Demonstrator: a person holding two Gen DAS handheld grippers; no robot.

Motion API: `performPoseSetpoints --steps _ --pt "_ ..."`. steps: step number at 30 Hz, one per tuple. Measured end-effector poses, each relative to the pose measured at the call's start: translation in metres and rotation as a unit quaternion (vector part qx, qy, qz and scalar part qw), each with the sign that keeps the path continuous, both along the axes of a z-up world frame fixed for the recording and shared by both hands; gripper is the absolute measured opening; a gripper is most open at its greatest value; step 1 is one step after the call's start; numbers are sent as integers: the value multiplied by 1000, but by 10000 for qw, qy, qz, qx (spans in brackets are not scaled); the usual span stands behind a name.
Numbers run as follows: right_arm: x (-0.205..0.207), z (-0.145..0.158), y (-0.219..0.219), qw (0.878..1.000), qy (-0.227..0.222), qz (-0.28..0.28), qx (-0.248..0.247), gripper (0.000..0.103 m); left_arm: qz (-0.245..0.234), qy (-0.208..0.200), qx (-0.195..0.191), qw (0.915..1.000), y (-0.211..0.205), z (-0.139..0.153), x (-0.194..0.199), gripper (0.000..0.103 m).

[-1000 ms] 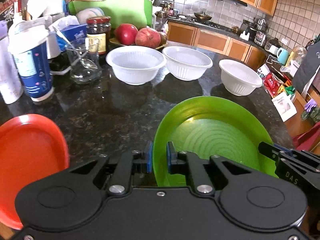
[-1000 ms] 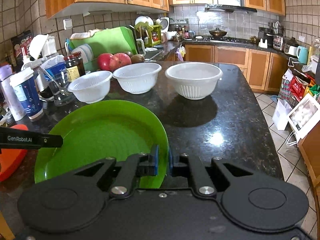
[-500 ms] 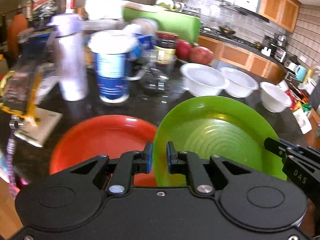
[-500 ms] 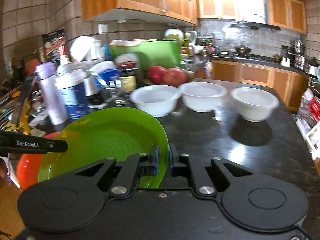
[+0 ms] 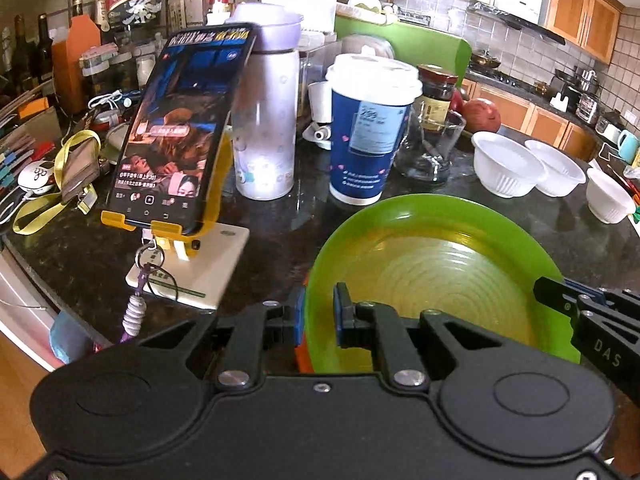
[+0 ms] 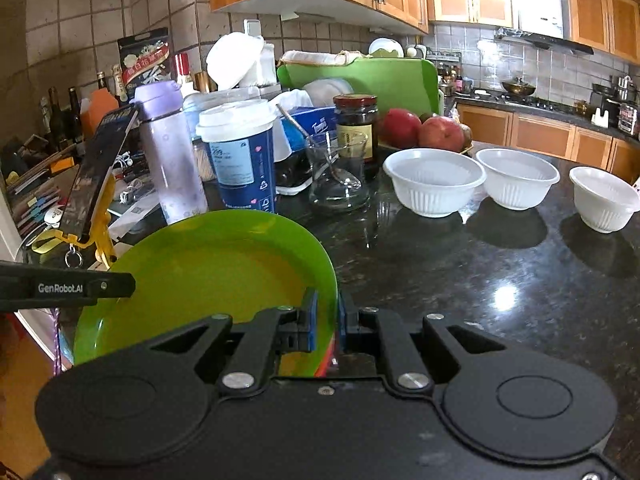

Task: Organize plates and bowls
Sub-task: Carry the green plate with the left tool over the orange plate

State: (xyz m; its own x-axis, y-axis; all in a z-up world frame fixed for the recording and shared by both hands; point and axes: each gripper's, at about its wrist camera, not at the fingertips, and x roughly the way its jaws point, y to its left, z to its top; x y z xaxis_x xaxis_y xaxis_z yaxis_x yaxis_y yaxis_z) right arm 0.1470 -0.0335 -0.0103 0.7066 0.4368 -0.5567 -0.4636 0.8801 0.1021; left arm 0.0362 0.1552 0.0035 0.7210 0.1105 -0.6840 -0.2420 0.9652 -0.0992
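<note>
We see our left tool [image 5: 319, 312] and right tool [image 6: 327, 320] as matte black housings with round raised discs, silver screws on angled linkage arms, and blue pads on the fingers [image 6: 310, 312]. White lettering marks the side arms.

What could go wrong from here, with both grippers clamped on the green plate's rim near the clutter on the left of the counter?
1. The green plate is held only by thin rim pinches from the left gripper and right gripper; uneven motion could twist it loose.
2. The phone on its stand and the blue paper cup stand close by; a wide swing could topple them.
3. An orange plate's edge shows underneath; a misaligned landing could slide.
</note>
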Motion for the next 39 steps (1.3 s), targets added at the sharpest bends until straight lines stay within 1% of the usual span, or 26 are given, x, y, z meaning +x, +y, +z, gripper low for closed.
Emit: performPoseSetpoints --steps 8,18,23,26,30,36,38,39 --pt "-5 -9 10 9988 7 -475 -112 12 -467 16 -41 9989 14 -12 11 19" --pt "-8 -17 13 9961 70 -856 -204 12 -843 -10 -68 9964 21 -15 17 19" --pt "-12 -14 14 9963 -2 -837 -194 12 -893 -13 15 9960 22 -16 17 19" --pt "-13 -12 17 9964 -74 -810 -223 13 -910 21 -86 9958 25 -17 17 19" --pt "-12 -10 18 9966 -86 -787 -220 14 -913 -37 -135 9957 28 -16 17 19" --pt "-10 -9 15 9963 -86 -833 -170 14 -889 -230 57 9958 27 -9 9 23" --pt "-9 -9 14 9963 -84 -843 -137 14 -881 -295 95 9956 27 -5 6 27" --pt "-9 -9 14 9963 -85 -851 -129 15 -875 -320 101 9956 27 -3 5 27"
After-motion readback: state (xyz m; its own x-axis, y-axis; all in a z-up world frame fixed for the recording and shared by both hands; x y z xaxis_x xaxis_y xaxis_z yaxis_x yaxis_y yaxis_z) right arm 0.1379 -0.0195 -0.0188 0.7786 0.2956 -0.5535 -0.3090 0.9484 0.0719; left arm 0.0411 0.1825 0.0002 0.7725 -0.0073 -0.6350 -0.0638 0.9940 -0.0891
